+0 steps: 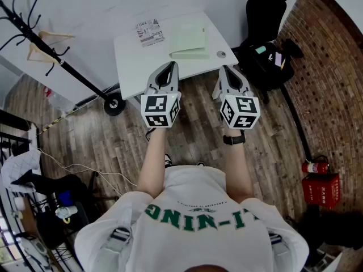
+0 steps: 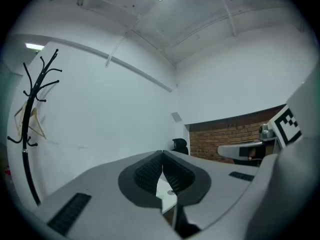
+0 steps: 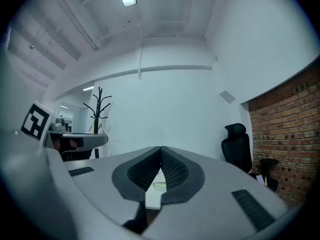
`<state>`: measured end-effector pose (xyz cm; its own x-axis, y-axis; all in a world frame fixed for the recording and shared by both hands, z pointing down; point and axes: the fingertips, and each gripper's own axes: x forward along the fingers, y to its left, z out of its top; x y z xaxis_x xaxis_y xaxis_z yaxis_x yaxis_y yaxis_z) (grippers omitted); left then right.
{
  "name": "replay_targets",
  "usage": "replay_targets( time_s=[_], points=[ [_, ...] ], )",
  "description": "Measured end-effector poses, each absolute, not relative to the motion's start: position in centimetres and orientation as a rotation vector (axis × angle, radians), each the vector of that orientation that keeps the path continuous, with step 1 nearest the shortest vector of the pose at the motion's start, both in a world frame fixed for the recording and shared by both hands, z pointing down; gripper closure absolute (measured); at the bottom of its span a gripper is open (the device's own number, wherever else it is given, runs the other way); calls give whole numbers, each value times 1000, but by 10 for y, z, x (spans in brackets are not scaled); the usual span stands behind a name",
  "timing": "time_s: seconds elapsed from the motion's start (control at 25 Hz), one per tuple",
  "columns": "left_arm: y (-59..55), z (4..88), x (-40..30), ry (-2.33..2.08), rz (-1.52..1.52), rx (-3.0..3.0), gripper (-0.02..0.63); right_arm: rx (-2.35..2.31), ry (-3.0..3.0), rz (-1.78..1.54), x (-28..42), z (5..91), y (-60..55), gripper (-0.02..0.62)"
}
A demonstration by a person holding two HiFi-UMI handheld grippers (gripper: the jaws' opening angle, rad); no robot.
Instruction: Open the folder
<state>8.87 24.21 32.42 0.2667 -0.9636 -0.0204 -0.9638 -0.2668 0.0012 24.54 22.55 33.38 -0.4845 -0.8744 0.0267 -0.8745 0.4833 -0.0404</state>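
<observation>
A pale green folder (image 1: 189, 37) lies closed on the white table (image 1: 133, 61), toward its right half. Both grippers hover level over the wooden floor, short of the table's near edge. My left gripper (image 1: 169, 68) is shut with nothing between its jaws; its tips point at the table's front edge. My right gripper (image 1: 227, 71) is also shut and empty, near the table's right front corner. In the right gripper view a sliver of the green folder (image 3: 159, 185) shows below the closed jaw tips (image 3: 161, 149). The left gripper view shows closed tips (image 2: 163, 154) and a strip of table.
A printed sheet (image 1: 150, 32) lies left of the folder, and a small round grey object (image 1: 221, 54) sits at the table's right edge. A black coat rack (image 1: 62, 67) stands left, a black office chair (image 1: 266, 10) and bags right, by the brick wall.
</observation>
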Motion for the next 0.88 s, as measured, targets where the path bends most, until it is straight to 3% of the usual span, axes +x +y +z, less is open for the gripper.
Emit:
replay_targets(
  time_s=[0.24,0.48,0.88],
  points=[
    [254,342,112,1889,-32,-2519,591,1613,-2760,182,268,347,237,580],
    [229,348,106,1870,-39,-2530,591,1505,-2751,208,239,363,213,580],
    [71,348,58,1764,-15,-2579,591,1527,-2670,248,178,382,65,580]
  ],
)
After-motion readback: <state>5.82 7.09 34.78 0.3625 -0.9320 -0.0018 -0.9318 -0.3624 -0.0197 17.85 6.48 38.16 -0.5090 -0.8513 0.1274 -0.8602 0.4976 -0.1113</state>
